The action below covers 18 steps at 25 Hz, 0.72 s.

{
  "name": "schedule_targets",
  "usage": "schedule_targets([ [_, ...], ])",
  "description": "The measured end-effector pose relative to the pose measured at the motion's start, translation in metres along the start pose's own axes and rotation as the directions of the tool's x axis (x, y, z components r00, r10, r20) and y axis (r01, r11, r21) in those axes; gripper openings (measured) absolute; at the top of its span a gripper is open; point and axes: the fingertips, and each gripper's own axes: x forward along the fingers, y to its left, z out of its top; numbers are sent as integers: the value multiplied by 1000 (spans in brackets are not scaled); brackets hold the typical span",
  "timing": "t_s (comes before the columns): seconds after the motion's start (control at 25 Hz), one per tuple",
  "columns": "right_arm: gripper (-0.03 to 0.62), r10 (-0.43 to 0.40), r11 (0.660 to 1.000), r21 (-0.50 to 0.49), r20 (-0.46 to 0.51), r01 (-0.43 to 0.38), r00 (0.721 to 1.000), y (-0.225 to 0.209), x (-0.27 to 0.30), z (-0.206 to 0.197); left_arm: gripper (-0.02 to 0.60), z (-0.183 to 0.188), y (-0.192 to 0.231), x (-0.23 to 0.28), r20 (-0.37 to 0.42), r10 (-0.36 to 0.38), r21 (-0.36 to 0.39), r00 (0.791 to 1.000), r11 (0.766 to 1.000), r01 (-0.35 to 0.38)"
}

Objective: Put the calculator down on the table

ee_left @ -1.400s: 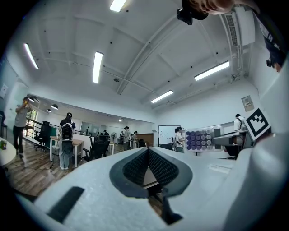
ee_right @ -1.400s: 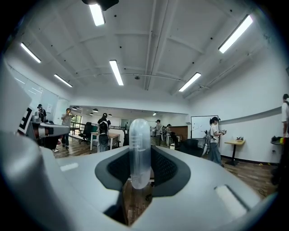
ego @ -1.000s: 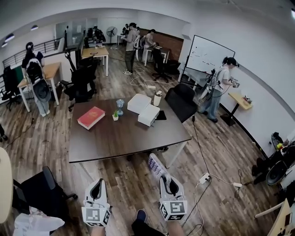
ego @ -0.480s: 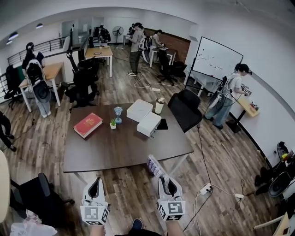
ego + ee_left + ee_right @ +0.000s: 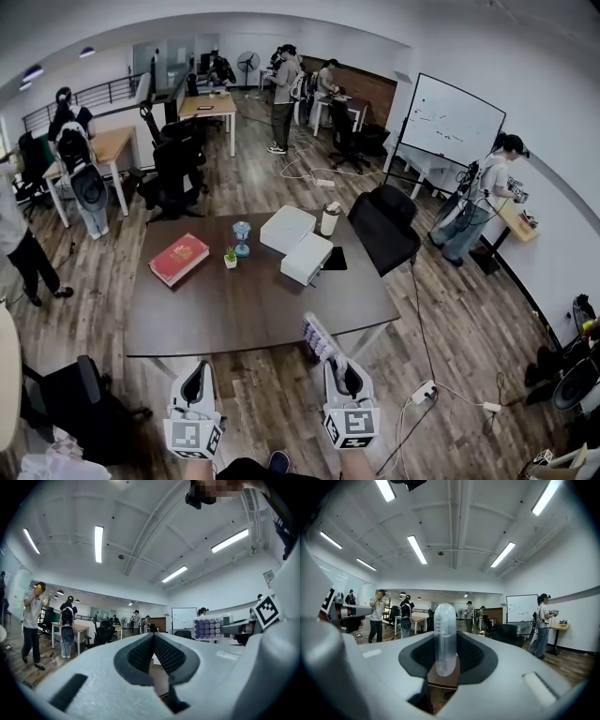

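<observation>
The calculator [image 5: 319, 339] is white with purple keys. My right gripper [image 5: 337, 368] is shut on its near end and holds it in the air just short of the front edge of the dark brown table [image 5: 234, 309]. In the right gripper view the calculator [image 5: 445, 637] stands edge-on between the pads of that gripper [image 5: 445, 646]. My left gripper [image 5: 196, 371] hangs level beside it, shut with nothing in it. In the left gripper view its pads [image 5: 161, 651] meet at the tips, and the calculator [image 5: 207, 628] shows at the right.
On the table lie a red book [image 5: 179, 259], a small plant [image 5: 230, 256], a blue glass ornament [image 5: 243, 230], two white boxes [image 5: 307, 258], a cup [image 5: 329, 218] and a black flat thing [image 5: 334, 259]. A black chair [image 5: 384, 230] stands at its far right. Another chair [image 5: 70, 403] is at the near left; a cable and power strip [image 5: 422, 391] lie on the floor.
Both grippers have moved forward together, and the table's front edge now lies closer to them. The calculator stays in the right gripper. A person has walked in at the left edge.
</observation>
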Motion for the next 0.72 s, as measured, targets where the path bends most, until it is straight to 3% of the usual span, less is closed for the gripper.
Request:
schedule_targets([
  [0.4, 114, 12, 1000, -1, -36, -12, 999, -8, 44, -15, -5, -18, 20, 39, -26, 20, -15, 999, 1000, -21],
  [0.72, 114, -15, 1000, -12, -34, 15, 999, -24, 123, -15, -5, -29, 58, 124, -11, 2, -24, 1000, 1000, -2],
])
